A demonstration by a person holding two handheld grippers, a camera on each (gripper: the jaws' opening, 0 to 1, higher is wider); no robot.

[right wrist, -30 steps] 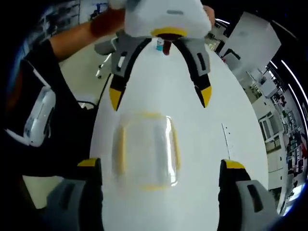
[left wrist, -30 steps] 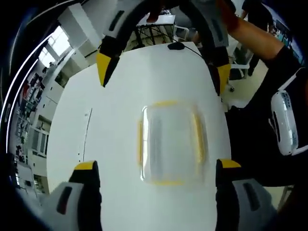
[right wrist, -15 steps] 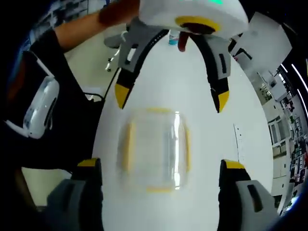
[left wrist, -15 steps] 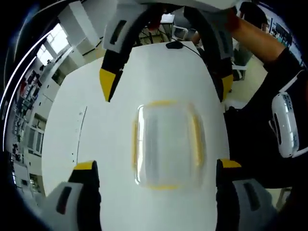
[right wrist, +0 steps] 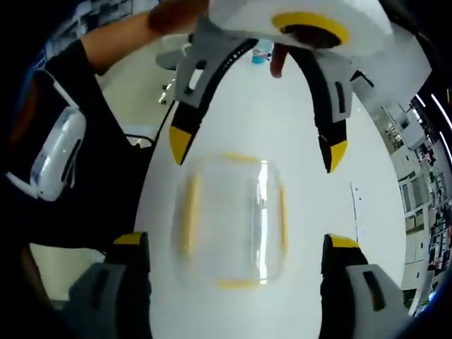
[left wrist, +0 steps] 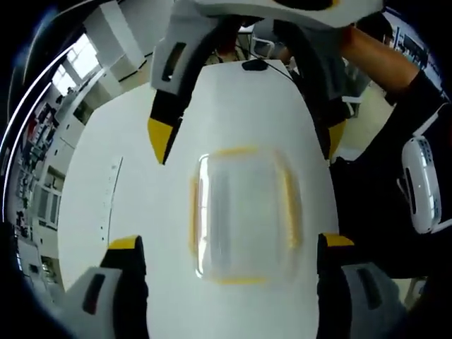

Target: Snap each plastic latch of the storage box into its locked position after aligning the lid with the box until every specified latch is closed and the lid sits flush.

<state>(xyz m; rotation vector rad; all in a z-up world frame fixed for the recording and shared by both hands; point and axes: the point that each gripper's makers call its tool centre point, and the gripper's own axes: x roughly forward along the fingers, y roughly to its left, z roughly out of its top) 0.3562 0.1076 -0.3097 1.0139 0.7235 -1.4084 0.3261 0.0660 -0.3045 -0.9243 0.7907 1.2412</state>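
A clear plastic storage box [left wrist: 244, 215] with its lid on and a yellow latch on each of its sides lies flat on the white table [left wrist: 127, 212]. My left gripper [left wrist: 227, 244] stands open, its yellow-tipped jaws wide on either side of the box, above it. Facing it from the far side, my right gripper [left wrist: 247, 141] is also open and straddles the box's far end. In the right gripper view the same box [right wrist: 233, 219] sits between my right gripper [right wrist: 235, 244] jaws, with the left gripper [right wrist: 258, 145] across from it.
A person's dark sleeves and a white device [left wrist: 420, 183] on the wrist lie along the table's edge [right wrist: 53, 162]. A black object with a cable [left wrist: 256, 66] sits at the table's far end. Office desks and chairs surround the table.
Both grippers have drawn closer to the box and to each other, so the box and the opposite gripper look larger. The box has not moved on the table.
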